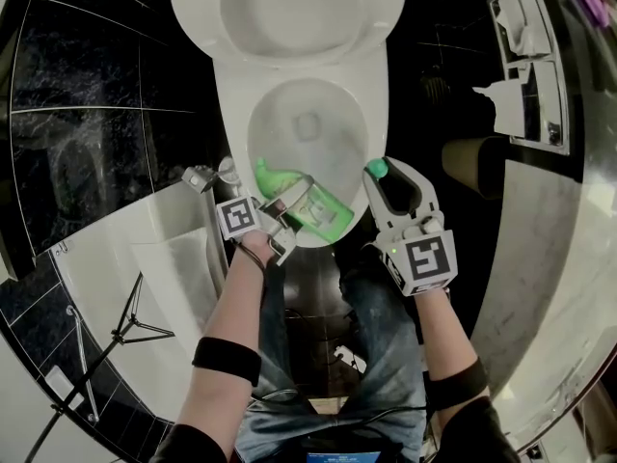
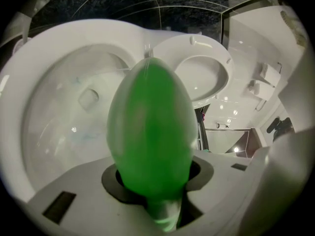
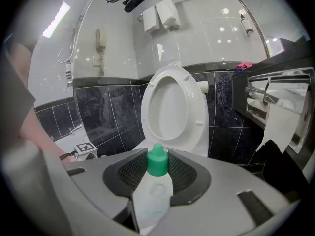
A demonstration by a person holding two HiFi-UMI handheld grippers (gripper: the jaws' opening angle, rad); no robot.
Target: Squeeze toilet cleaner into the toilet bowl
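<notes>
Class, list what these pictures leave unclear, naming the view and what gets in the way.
- Green bottle: spout hidden behind its own body, left gripper view.
- Any cleaner flowing into the toilet bowl: head view, too small.
- White piece under the green cap: right gripper view, partly covered by the fingers.

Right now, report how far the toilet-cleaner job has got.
Done: the toilet lid is up and the green cap is off, pinched in the right gripper. In hand: the left gripper grips the green cleaner bottle, held over the toilet bowl. Left: the squeeze itself; no clear line of cleaner shows in the bowl yet.
</notes>
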